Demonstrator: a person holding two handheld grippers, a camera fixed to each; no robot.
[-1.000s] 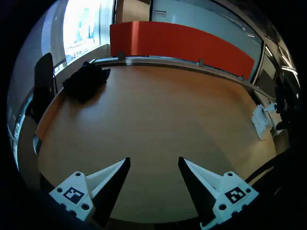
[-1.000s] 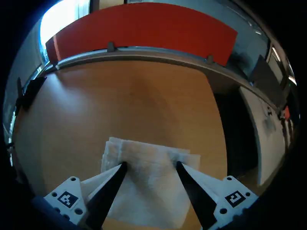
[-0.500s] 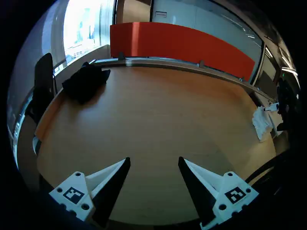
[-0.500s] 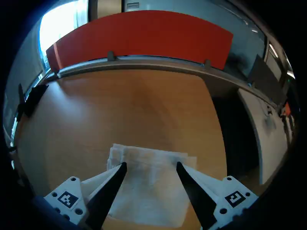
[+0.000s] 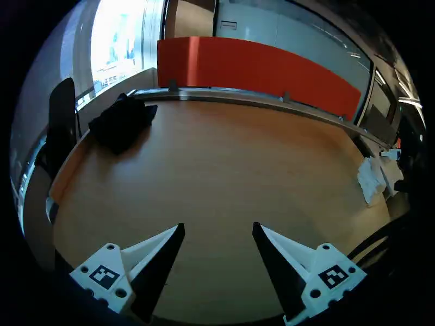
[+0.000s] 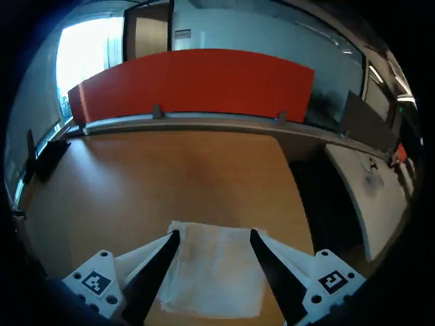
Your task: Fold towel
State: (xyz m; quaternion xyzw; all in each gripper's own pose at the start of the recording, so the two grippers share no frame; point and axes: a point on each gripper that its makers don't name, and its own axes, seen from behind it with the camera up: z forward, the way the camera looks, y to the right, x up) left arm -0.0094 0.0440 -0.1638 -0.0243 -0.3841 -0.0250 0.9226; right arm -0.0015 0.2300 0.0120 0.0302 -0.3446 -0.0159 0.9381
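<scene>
The folded white cloth towel (image 6: 215, 274) lay at 6 o'clock, just under the right gripper (image 6: 213, 233) (fingers spread wide, holding nothing). The left gripper (image 5: 218, 225), wide too, had it far off at 3 o'clock.

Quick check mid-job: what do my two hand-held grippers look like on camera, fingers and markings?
Both match. The left hand-held gripper and right hand-held gripper each have two wedge-shaped fingers tapering to points, white on the outside and black on the inner faces. Each white finger base carries a square black-and-white marker and small round holes.
</scene>
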